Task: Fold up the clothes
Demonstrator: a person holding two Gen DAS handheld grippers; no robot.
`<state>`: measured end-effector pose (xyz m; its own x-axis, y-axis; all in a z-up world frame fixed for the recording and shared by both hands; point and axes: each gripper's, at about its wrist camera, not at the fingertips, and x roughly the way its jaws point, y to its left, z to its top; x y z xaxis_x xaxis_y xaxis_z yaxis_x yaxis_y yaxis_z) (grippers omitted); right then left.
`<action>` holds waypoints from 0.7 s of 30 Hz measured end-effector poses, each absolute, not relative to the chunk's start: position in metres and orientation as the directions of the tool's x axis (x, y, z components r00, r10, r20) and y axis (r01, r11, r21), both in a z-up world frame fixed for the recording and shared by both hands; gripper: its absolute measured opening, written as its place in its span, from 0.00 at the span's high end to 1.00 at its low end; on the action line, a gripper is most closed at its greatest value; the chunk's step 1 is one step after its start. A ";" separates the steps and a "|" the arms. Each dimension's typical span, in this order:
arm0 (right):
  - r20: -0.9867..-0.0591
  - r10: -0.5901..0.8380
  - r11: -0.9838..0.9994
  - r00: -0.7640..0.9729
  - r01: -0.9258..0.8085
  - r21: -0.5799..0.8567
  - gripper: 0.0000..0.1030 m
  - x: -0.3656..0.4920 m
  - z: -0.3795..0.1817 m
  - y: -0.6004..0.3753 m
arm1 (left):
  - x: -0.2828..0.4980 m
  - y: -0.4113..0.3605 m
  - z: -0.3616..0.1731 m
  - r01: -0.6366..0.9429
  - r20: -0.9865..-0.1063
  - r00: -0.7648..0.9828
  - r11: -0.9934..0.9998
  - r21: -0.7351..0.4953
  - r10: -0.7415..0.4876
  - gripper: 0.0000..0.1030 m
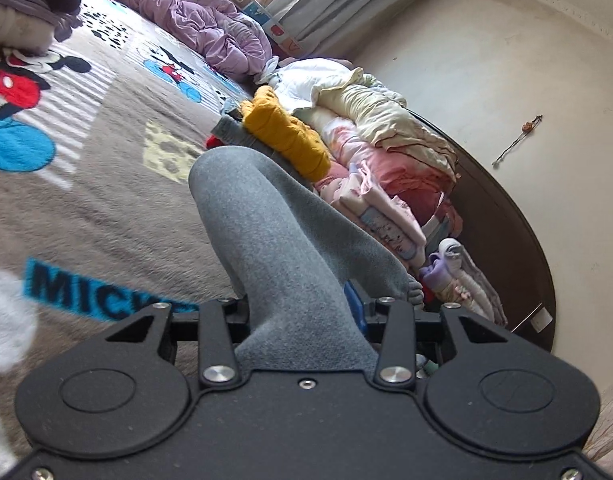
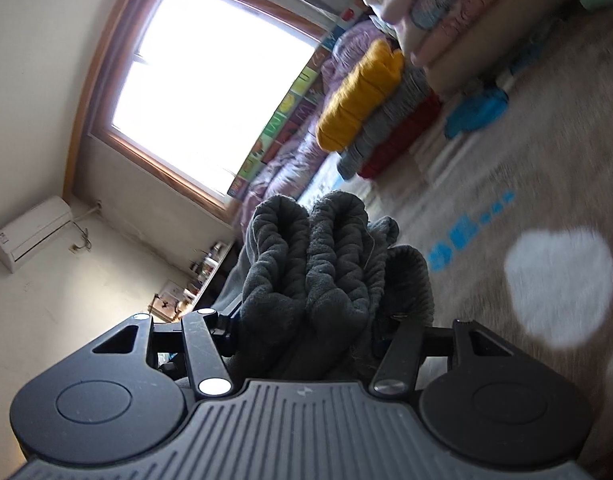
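Note:
A grey fleece garment [image 1: 278,240] runs out of my left gripper [image 1: 306,320], which is shut on it; the cloth hides the fingertips. It hangs above the Mickey Mouse blanket [image 1: 106,200] on the bed. In the right wrist view, my right gripper [image 2: 314,320] is shut on a bunched, ribbed part of the same dark grey garment [image 2: 322,272], held up in the air and tilted toward the window. The fingers are buried in the folds.
A folded stack with a mustard yellow piece [image 1: 286,136] on top of grey and red ones lies on the bed, also in the right wrist view [image 2: 358,96]. Piles of pink and cream clothes [image 1: 386,152], a purple quilt [image 1: 210,20], a window [image 2: 210,92] and an air conditioner [image 2: 30,232] surround it.

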<state>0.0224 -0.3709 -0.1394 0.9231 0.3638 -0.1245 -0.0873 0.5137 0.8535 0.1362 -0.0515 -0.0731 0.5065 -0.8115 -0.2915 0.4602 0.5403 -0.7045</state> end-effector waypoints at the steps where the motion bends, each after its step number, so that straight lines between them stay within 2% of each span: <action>1: -0.120 0.361 0.517 0.925 -0.092 0.851 0.45 0.025 -0.138 -0.375 | 0.141 -0.055 -0.072 0.459 -0.292 0.503 0.538 -0.708 -0.813 0.62; 10: -0.055 0.322 0.487 0.945 -0.116 0.866 0.46 0.080 -0.127 -0.417 | 0.205 -0.096 -0.050 0.479 -0.277 0.490 0.521 -0.706 -0.826 0.62; 21: 0.084 0.260 0.482 0.962 -0.204 0.852 0.46 0.213 -0.073 -0.475 | 0.325 -0.139 0.001 0.540 -0.210 0.505 0.497 -0.679 -0.837 0.62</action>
<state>0.2126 -0.4747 -0.0730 0.9620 0.2601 0.0837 -0.2043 0.4816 0.8522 0.3252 -0.1389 0.0011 0.5050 -0.8371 -0.2104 0.5401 0.4966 -0.6795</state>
